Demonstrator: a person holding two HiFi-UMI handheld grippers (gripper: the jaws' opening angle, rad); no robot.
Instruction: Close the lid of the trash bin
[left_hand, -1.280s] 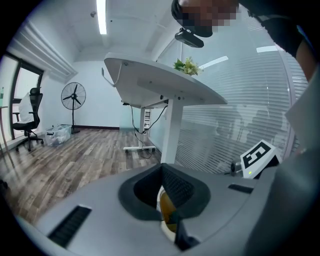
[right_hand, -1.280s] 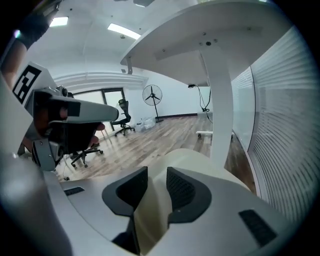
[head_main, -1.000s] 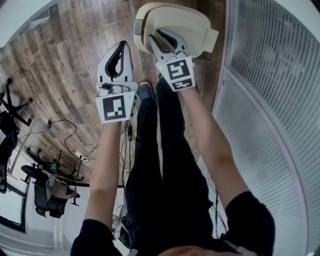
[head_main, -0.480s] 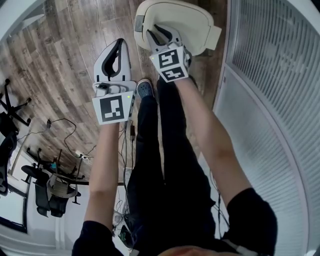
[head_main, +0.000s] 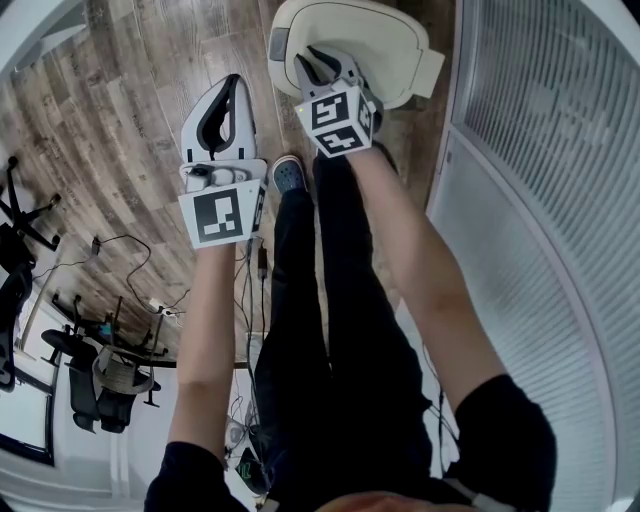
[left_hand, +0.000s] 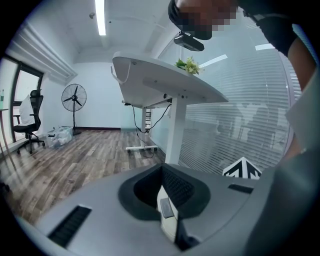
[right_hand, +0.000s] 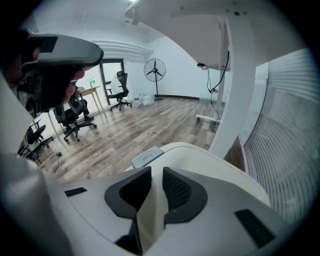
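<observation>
1. Trash bin (head_main: 392, 38): cream, oval, standing on the wood floor just ahead of the person's feet and beside the slatted glass partition. Its inside is covered from every view, so what it holds cannot be told.
2. Lid (right_hand: 215, 165): lies lower and flatter in the head view than a second ago. It now reads as level across the top of the bin. Judgement: the closing is done or nearly so. The seam at the rim is not shown well enough to confirm that it has latched.
3. Storage box (left_hand: 59, 136): translucent, on the floor near the standing fan and well apart from the bin. Its contents are too small to tell.
4. Right gripper (right_hand: 156, 176): has come down with the lid and tipped more steeply, and sits directly over the lid's front half. The jaws have just been closing and stand narrow. A slim gap between them shows only the lid's surface beyond, and nothing is clamped. Whether the tips touch the lid cannot be told.
5. Left gripper (head_main: 234, 82): held off to the side over bare floor, apart from the bin. The jaws are together and empty.
6. Push button (right_hand: 147, 156): a grey tab at the lid's front edge, just ahead of the right jaws and not touched by them.
</observation>
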